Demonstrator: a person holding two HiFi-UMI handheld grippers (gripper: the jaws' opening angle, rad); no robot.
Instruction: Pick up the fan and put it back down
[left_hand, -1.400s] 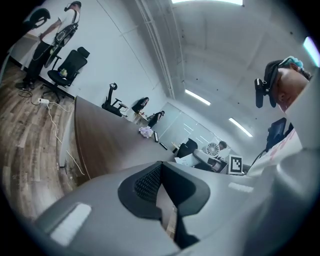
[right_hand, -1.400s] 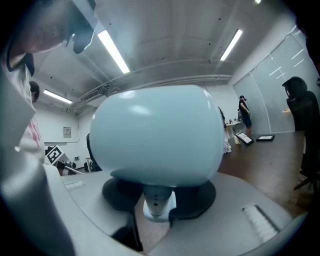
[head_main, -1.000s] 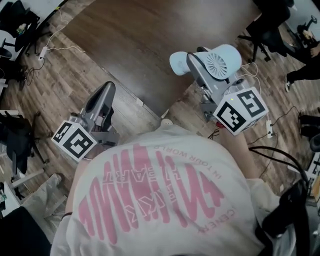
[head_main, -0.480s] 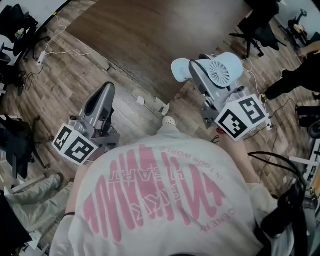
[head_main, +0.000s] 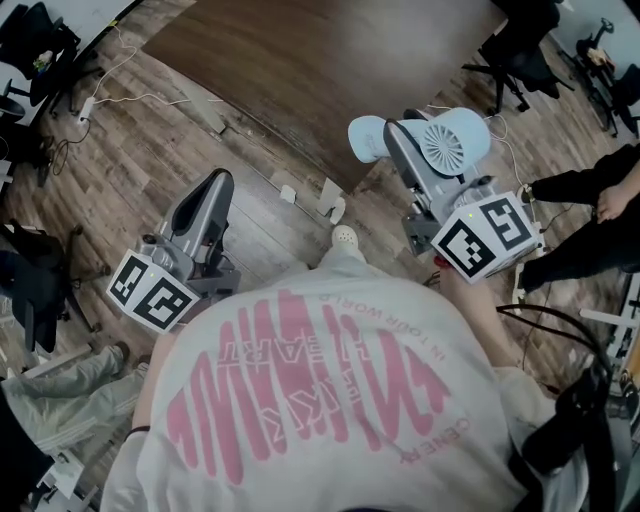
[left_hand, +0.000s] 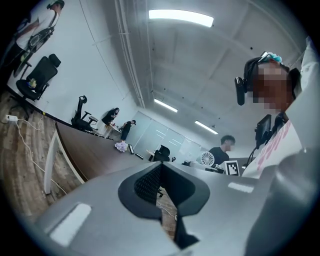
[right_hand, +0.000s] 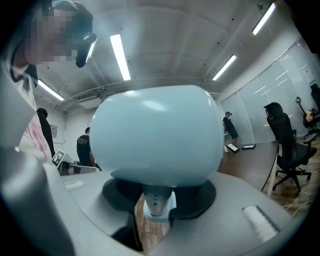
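The fan (head_main: 443, 140) is light blue, with a round grille and a small base (head_main: 364, 137). It hangs in the air above the wood floor, off the table. My right gripper (head_main: 402, 132) is shut on the fan's neck. In the right gripper view the fan's head (right_hand: 156, 134) fills the middle, and the neck (right_hand: 157, 199) sits clamped between the grey jaws. My left gripper (head_main: 217, 183) is lower left over the floor, holding nothing. Its jaws meet at the tips in the left gripper view (left_hand: 160, 167).
A dark brown table (head_main: 330, 70) lies ahead, its near corner just beyond the fan. Office chairs (head_main: 522, 58) stand at the upper right and another chair (head_main: 35, 285) at the left. A person in black (head_main: 590, 195) is close on the right. Cables (head_main: 130, 95) run across the floor.
Both grippers have drawn back from the table, whose edge now lies farther off. The fan stays in the right gripper. The person in black has come further into view on the right.
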